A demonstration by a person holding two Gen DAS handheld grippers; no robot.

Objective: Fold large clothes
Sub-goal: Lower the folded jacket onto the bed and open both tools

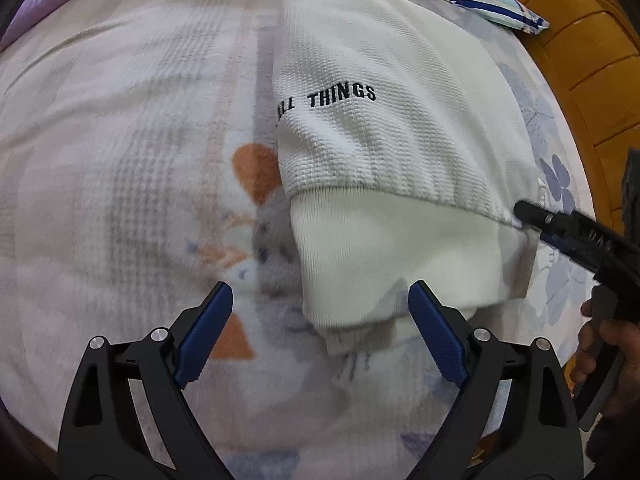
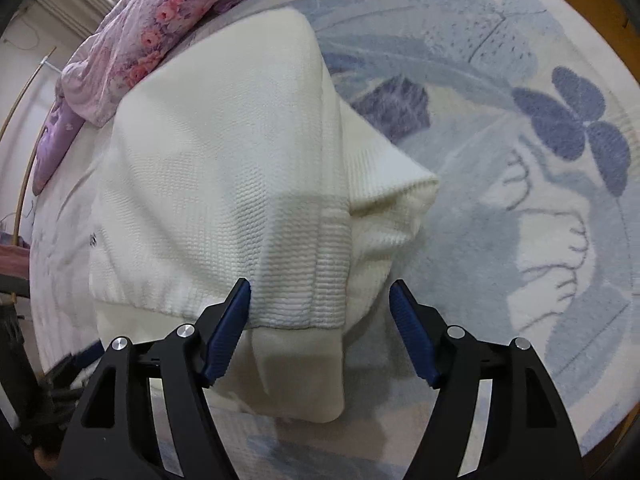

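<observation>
- Between and just ahead of the left gripper (image 1: 320, 312), a folded white sweater (image 1: 384, 128) lies on the bed blanket (image 1: 120, 160), its smooth ribbed hem nearest the tips; the lower left corner of that hem sits in the gap, closer to the right-hand pad, and neither pad presses on it.
- Left tongs: jaws spread wide, nothing pinched.
- Ahead of the right gripper (image 2: 320, 308), the same sweater's (image 2: 224, 168) right hem corner reaches into the gap; the left-hand pad sits against the ribbed band's edge, the other stands clear over the blanket (image 2: 520, 220) (no clamping that I can see).
- Right tongs: jaws apart, holding nothing.
- Seen from the left wrist, the right tool's black finger (image 1: 532, 214) touches the sweater's far right edge, with a hand (image 1: 600, 344) on its handle at the frame's edge.
- Dark stitched lettering reading "THINGS" (image 1: 342, 98) runs across the sweater's upper layer, beyond the left tips.
- Beyond the sweater, a pink floral quilt (image 2: 160, 20) is bunched up; off to the right past the blanket's edge is an orange wooden bed frame (image 1: 580, 60), with a blue-striped pillow (image 1: 492, 4) by it.
- No boxes, baskets or other containers show in either view.
</observation>
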